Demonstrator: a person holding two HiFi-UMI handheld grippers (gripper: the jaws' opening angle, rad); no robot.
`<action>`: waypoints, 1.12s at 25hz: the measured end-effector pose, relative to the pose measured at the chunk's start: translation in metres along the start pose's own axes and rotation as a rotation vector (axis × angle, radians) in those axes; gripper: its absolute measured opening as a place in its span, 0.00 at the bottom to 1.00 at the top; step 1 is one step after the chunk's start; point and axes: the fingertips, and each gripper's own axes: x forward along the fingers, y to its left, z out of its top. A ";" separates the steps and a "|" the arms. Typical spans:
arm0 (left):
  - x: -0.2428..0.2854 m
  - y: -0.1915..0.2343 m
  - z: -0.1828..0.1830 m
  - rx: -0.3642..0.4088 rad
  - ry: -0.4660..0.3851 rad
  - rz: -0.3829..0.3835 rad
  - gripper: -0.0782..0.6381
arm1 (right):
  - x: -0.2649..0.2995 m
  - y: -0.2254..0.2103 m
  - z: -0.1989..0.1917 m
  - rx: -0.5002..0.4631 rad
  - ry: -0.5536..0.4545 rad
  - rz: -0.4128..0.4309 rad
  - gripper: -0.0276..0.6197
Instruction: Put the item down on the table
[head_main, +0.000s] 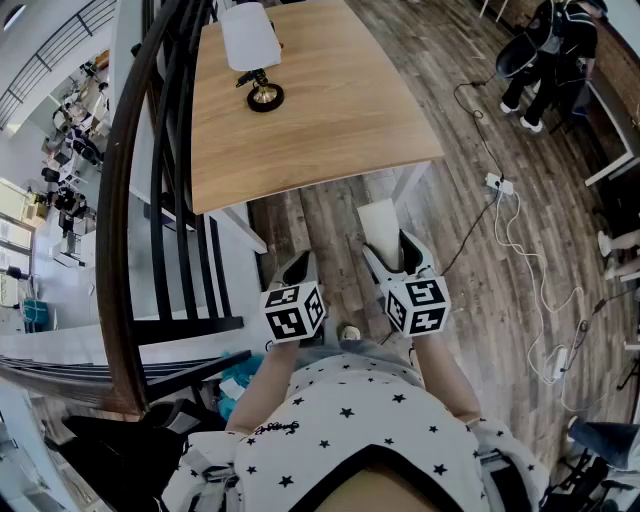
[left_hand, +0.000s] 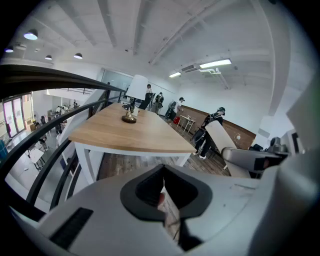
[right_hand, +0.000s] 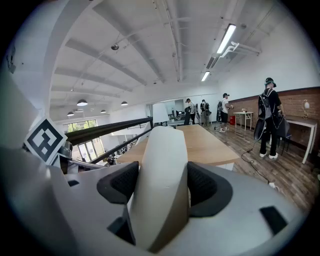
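Left gripper (head_main: 297, 268) and right gripper (head_main: 385, 250) held low by the torso (head_main: 350, 400), aimed at the table (head_main: 330, 110), short of its edge. Right gripper clamps the white item (head_main: 378, 222), which sticks out forward past its jaws. Left gripper's jaws together, nothing in them.

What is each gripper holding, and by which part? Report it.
The right gripper clamps the white item by its near end; the left gripper holds nothing.

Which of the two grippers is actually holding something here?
The right gripper: its jaws clamp a pale block that sticks out ahead of them. The left gripper has its jaws together with nothing between.
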 end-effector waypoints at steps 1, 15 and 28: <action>-0.005 -0.002 -0.005 0.002 0.002 -0.001 0.13 | -0.005 0.001 -0.004 0.001 0.005 -0.001 0.50; -0.027 -0.008 -0.013 0.025 -0.005 -0.016 0.13 | -0.025 0.015 -0.010 -0.001 -0.006 0.008 0.50; -0.032 -0.015 -0.022 0.002 -0.024 0.020 0.13 | -0.028 0.016 -0.006 -0.011 -0.021 0.070 0.50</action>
